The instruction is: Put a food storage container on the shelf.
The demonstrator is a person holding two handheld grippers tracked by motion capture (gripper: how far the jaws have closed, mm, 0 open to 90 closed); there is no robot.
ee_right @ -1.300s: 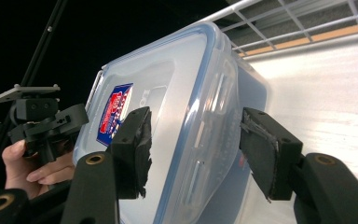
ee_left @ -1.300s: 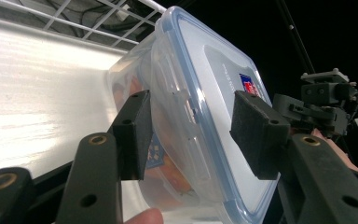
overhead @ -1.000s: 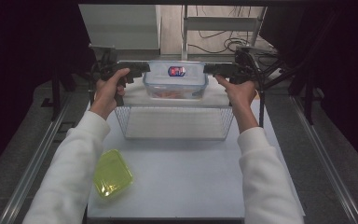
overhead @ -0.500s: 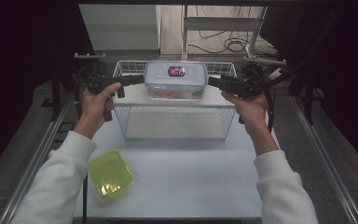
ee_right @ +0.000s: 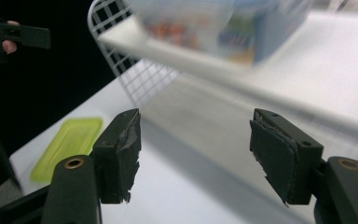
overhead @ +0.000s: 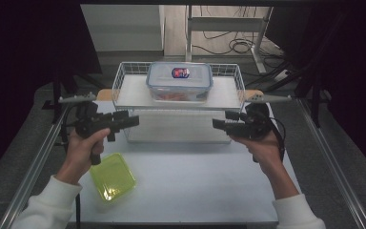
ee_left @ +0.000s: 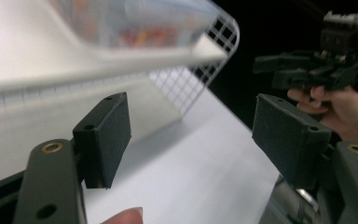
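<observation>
A clear food box (overhead: 179, 81) with a blue-rimmed lid and a red-and-blue sticker rests on the white shelf of a wire rack (overhead: 133, 93) at the far side of the table. It appears blurred in the left gripper view as the box (ee_left: 135, 23) and in the right gripper view as the box (ee_right: 214, 23). My left gripper (overhead: 132, 120) hovers in front of the rack's left half and points right. My right gripper (overhead: 218, 124) faces it from the right. Both have just been opening, and nothing is between the left gripper's pads (ee_left: 191, 107) or the right gripper's pads (ee_right: 196, 121).
A yellow-green lid (overhead: 112, 176) lies on the white table near the left forearm, also seen as the lid (ee_right: 67, 144). Metal rails (overhead: 38, 162) run along both table sides. Cables and a stand's legs lie on the floor behind the rack.
Both hands have drawn back from the box's ends toward the near side and slightly down. The jaws stand wider. The box has stayed on the rack's shelf.
</observation>
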